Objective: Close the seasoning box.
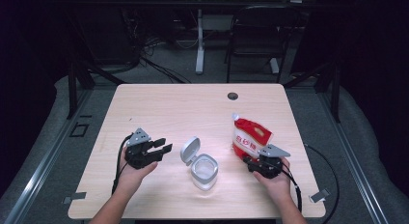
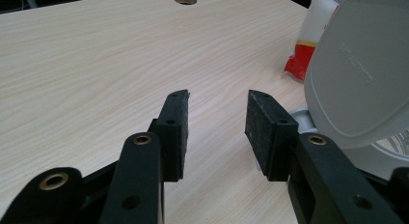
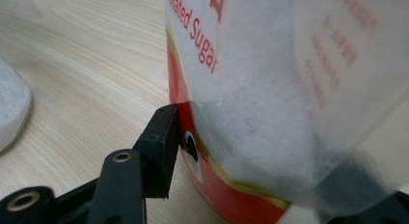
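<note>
Black jaws of the right gripper (image 3: 251, 151) are seen up close against the lower part of a sugar bag (image 3: 289, 89); the left pad is pressed to the bag's red edge and the other jaw is glimpsed through the clear film, so the bag is pinched between them. From above, the bag (image 1: 250, 137) is seen standing at the right side of the wooden table (image 1: 169, 108), tilted slightly, with the right gripper (image 1: 253, 164) clamped on its base.

At the left side, the left gripper (image 1: 163, 147) is held just above the table by the left hand (image 1: 137, 173), its jaws spread with only bare wood between them. Between the two grippers a clear container (image 1: 204, 172) is placed, its white hinged lid (image 1: 189, 150) flipped up toward the left gripper. In the left gripper view the lid (image 2: 359, 74) is seen just beside the right-hand jaw, apart from it.
</note>
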`<state>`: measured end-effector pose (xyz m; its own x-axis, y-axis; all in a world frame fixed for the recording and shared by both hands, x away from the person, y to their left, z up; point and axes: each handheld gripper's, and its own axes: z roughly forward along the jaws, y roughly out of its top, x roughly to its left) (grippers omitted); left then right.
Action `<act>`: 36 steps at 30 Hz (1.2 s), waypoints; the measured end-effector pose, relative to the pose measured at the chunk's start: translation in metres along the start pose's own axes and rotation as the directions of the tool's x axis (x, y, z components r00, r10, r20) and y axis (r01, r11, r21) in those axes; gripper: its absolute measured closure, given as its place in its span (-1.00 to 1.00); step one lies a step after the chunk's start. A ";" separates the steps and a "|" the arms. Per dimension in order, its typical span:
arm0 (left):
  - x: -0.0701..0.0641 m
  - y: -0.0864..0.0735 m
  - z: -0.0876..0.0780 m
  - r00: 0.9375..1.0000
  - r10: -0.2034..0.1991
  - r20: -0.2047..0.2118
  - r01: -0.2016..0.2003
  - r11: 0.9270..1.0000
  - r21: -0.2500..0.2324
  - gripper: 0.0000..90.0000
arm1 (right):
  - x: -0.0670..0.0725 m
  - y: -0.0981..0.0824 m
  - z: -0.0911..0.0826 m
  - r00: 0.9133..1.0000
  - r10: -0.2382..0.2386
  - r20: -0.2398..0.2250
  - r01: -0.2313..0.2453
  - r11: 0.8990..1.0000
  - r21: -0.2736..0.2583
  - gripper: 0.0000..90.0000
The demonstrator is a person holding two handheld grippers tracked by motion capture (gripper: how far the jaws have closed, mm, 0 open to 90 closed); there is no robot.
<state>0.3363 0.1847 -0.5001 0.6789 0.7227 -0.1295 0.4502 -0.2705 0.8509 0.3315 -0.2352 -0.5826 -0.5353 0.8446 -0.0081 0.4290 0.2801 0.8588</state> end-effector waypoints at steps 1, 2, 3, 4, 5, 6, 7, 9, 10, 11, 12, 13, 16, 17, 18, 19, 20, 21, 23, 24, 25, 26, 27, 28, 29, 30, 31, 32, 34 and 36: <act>0.000 0.000 0.000 1.000 0.000 0.000 0.000 1.000 -0.001 0.35 | 0.000 0.000 -0.001 1.000 -0.011 0.000 0.011 1.000 0.004 0.07; 0.000 0.000 0.000 1.000 -0.003 0.000 0.003 1.000 -0.002 0.35 | 0.000 0.000 -0.001 1.000 -0.018 -0.004 0.018 1.000 0.006 0.08; 0.000 0.000 0.000 1.000 -0.002 0.000 0.002 1.000 -0.003 0.35 | 0.000 -0.001 -0.001 1.000 -0.020 -0.002 0.020 1.000 0.003 0.09; 0.000 0.000 0.000 1.000 -0.002 0.000 0.002 1.000 -0.003 0.35 | 0.000 -0.001 -0.001 1.000 -0.025 -0.005 0.025 1.000 0.006 0.10; 0.000 0.000 0.000 1.000 -0.003 0.000 0.003 1.000 -0.003 0.35 | 0.000 -0.001 -0.001 1.000 -0.027 -0.006 0.028 1.000 0.008 0.10; 0.000 0.000 0.000 1.000 -0.002 0.000 0.002 1.000 -0.003 0.35 | 0.000 -0.001 -0.001 1.000 -0.028 -0.006 0.028 1.000 0.006 0.10; 0.000 0.000 0.000 1.000 -0.002 0.000 0.002 1.000 -0.003 0.35 | 0.000 -0.001 -0.001 1.000 -0.029 -0.007 0.029 1.000 0.006 0.11; 0.000 0.000 0.000 1.000 -0.003 0.001 0.003 1.000 -0.004 0.35 | 0.000 0.000 -0.001 1.000 -0.030 -0.007 0.030 1.000 0.007 0.11; 0.000 0.000 0.000 1.000 -0.003 0.000 0.003 1.000 -0.004 0.35 | 0.000 -0.001 -0.001 0.999 -0.032 -0.009 0.032 0.999 0.008 0.11; 0.000 0.000 0.000 1.000 -0.004 0.000 0.004 1.000 -0.005 0.35 | 0.000 0.000 -0.002 0.999 -0.035 -0.006 0.035 0.999 0.010 0.11; 0.000 0.000 0.000 1.000 -0.003 0.000 0.003 1.000 -0.005 0.35 | 0.000 0.000 -0.002 0.999 -0.035 -0.006 0.035 0.999 0.011 0.11; 0.000 0.000 0.000 1.000 -0.004 0.000 0.004 1.000 -0.005 0.35 | 0.000 0.000 -0.002 0.999 -0.036 -0.009 0.036 0.999 0.011 0.11; 0.000 0.000 0.000 1.000 -0.003 0.000 0.003 1.000 -0.005 0.35 | 0.000 -0.001 -0.002 1.000 -0.028 -0.009 0.028 1.000 0.009 0.12; 0.000 0.000 0.000 1.000 -0.003 0.000 0.003 1.000 -0.005 0.35 | 0.001 0.000 -0.002 1.000 -0.027 -0.008 0.027 1.000 0.009 0.12; 0.000 0.000 0.000 1.000 -0.002 0.000 0.002 1.000 -0.003 0.35 | 0.001 0.000 -0.002 1.000 -0.025 -0.004 0.025 1.000 0.009 0.12; 0.000 0.000 0.000 1.000 -0.003 0.000 0.003 1.000 -0.004 0.35 | 0.002 0.000 -0.002 1.000 -0.022 -0.004 0.022 1.000 0.008 0.12; 0.000 0.000 0.000 1.000 -0.003 0.000 0.003 1.000 -0.004 0.35 | 0.002 0.000 -0.002 1.000 -0.024 0.001 0.024 1.000 0.010 0.13; 0.000 0.000 0.000 1.000 -0.003 0.000 0.003 1.000 -0.004 0.35 | 0.003 0.000 -0.002 1.000 -0.025 0.006 0.025 1.000 0.012 0.13; 0.000 0.000 0.000 1.000 -0.003 0.000 0.003 1.000 -0.005 0.35 | 0.004 0.000 -0.002 1.000 -0.020 0.010 0.020 1.000 0.003 0.13; 0.000 0.000 0.000 1.000 -0.003 0.000 0.003 1.000 -0.005 0.35 | 0.005 -0.001 -0.001 1.000 -0.016 0.011 0.016 1.000 -0.003 0.14; 0.000 0.000 -0.001 1.000 -0.004 0.000 0.004 1.000 -0.006 0.35 | 0.005 -0.001 -0.001 1.000 -0.015 0.013 0.015 1.000 -0.004 0.14; 0.000 0.000 -0.001 1.000 -0.004 0.000 0.004 1.000 -0.006 0.35 | 0.005 -0.001 -0.001 1.000 -0.015 0.013 0.015 1.000 -0.004 0.14; 0.001 0.000 -0.001 1.000 -0.004 0.000 0.004 1.000 -0.007 0.35 | 0.005 -0.001 -0.002 1.000 -0.020 0.018 0.020 1.000 0.001 0.14; 0.001 0.000 -0.001 1.000 -0.003 0.000 0.003 1.000 -0.007 0.35 | 0.006 -0.001 -0.001 1.000 -0.018 0.019 0.018 1.000 -0.006 0.15; 0.001 0.000 -0.001 1.000 -0.003 0.000 0.003 1.000 -0.007 0.35 | 0.007 0.000 -0.002 0.999 -0.029 0.026 0.029 1.000 0.002 0.15; 0.001 0.000 -0.001 1.000 -0.002 0.000 0.002 1.000 -0.007 0.35 | 0.007 0.000 -0.002 0.999 -0.031 0.028 0.031 1.000 0.000 0.15; 0.001 0.000 -0.001 1.000 -0.003 0.000 0.003 1.000 -0.007 0.35 | 0.008 0.000 -0.001 0.999 -0.023 0.026 0.023 1.000 -0.009 0.16; 0.001 0.000 -0.001 1.000 -0.003 0.000 0.003 1.000 -0.007 0.35 | 0.008 0.000 -0.001 0.999 -0.023 0.026 0.023 1.000 -0.009 0.16; 0.001 0.000 -0.001 1.000 -0.003 0.000 0.003 1.000 -0.006 0.35 | 0.007 0.000 -0.002 0.999 -0.031 0.027 0.031 1.000 -0.001 0.16; 0.001 0.000 -0.001 1.000 -0.003 -0.001 0.003 1.000 -0.006 0.35 | 0.007 0.000 -0.001 0.999 -0.031 0.020 0.031 0.999 -0.007 0.15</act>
<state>0.3365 0.1858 -0.4995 0.6771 0.7240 -0.1319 0.4490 -0.2643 0.8535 0.3264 -0.2296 -0.5822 -0.5340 0.8443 -0.0446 0.4073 0.3032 0.8615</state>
